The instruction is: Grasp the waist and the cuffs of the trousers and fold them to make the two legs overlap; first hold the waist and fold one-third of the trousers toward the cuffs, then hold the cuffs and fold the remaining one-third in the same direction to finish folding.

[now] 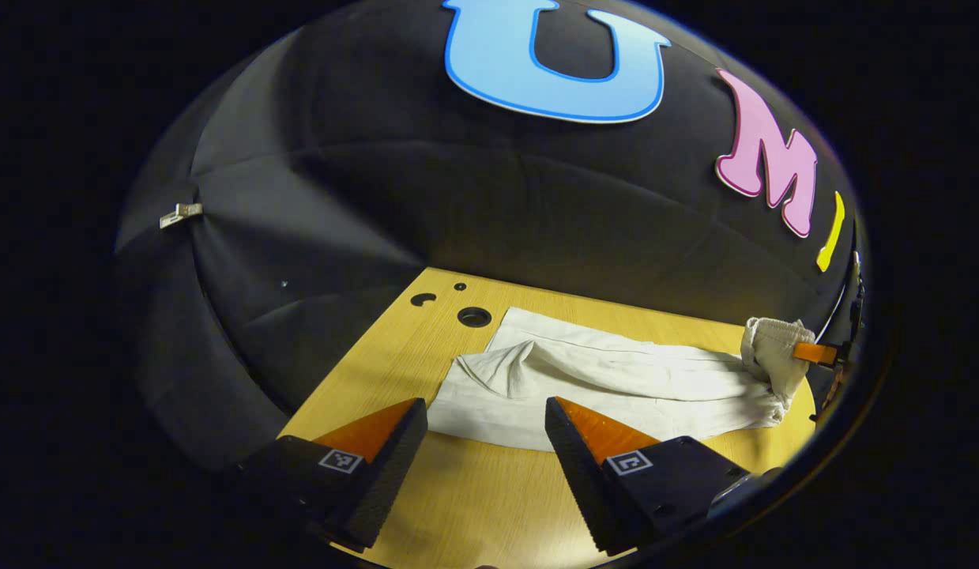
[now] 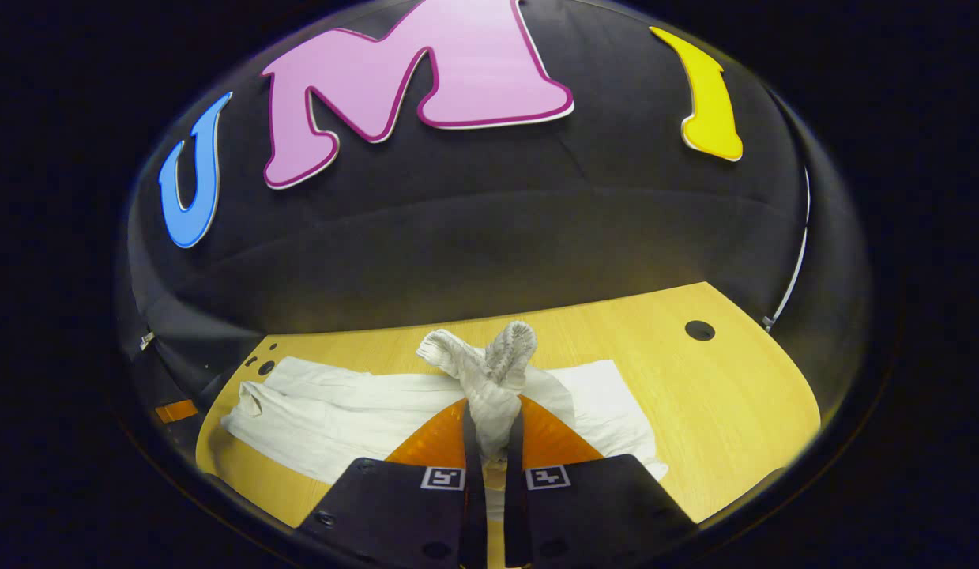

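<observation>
While the trousers (image 1: 615,387) lie stretched across the wooden table (image 1: 473,490), one end of them is bunched and lifted off the wood. In the right gripper view the right gripper (image 2: 491,450) has both fingers pressed together on that gathered bundle, and the ribbed end of the cloth sticks up above the fingertips in two small lobes. The rest of the trousers (image 2: 331,419) trails away from the clamped bundle to the left side of that view, flat on the table (image 2: 710,419), with a folded flap at the far end near three dark holes in the table top. A further part spreads on the other side of the bundle, just beside the fingers.

In the left gripper view the left gripper (image 1: 485,435) hangs over the table with its jaws wide apart and nothing between them; its fingertips sit just in front of the near edge of the trousers, by the rumpled, folded-over end. At the opposite end of the trousers, the right gripper (image 1: 815,353) shows as a finger tip pinching the raised knot of cloth. Round holes (image 1: 474,317) in the table lie just beyond the trousers' rumpled end.
</observation>
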A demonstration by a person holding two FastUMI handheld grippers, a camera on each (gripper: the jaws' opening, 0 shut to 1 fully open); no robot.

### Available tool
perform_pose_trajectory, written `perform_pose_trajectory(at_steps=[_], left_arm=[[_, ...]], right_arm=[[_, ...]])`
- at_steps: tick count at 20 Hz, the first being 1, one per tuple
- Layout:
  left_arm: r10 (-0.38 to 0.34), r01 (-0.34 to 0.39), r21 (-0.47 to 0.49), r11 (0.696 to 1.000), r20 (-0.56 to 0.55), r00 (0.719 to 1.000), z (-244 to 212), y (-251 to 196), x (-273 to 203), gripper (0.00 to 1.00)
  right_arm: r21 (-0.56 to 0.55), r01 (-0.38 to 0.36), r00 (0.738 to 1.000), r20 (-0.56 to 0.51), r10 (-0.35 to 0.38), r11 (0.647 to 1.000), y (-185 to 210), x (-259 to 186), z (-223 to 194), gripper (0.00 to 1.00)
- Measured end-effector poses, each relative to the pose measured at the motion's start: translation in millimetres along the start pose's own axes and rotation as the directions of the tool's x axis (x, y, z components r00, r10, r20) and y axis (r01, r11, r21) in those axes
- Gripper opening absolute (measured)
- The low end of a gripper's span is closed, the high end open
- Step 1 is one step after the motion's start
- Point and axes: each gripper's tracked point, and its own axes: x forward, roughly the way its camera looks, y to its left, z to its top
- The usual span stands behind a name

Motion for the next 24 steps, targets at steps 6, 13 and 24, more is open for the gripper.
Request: perform_pose_trajectory(at_steps=[6, 13, 24], left_arm=[[0.01, -0.011, -0.058, 0.998, -0.017, 1.0, -6.0, 5.0, 37.6, 0.96], [0.065, -0.065, 0.005, 0.998, -0.1, 0.993, -27.1, 9.3, 84.1, 0.96], [0.125, -0.104, 0.123, 0.987, -0.178, 0.976, -52.6, 22.8, 110.7, 0.99]], right_arm=[[-0.026, -0.005, 0.998, -0.064, 0.003, 1.0, 16.3, 3.2, -36.0, 0.21], [-0.064, -0.107, 0.987, -0.131, 0.097, 0.992, 62.0, -18.2, -77.5, 0.51], [-0.011, -0.028, 0.984, -0.176, 0.025, 1.0, 40.5, -150.4, -119.5, 0.98]])
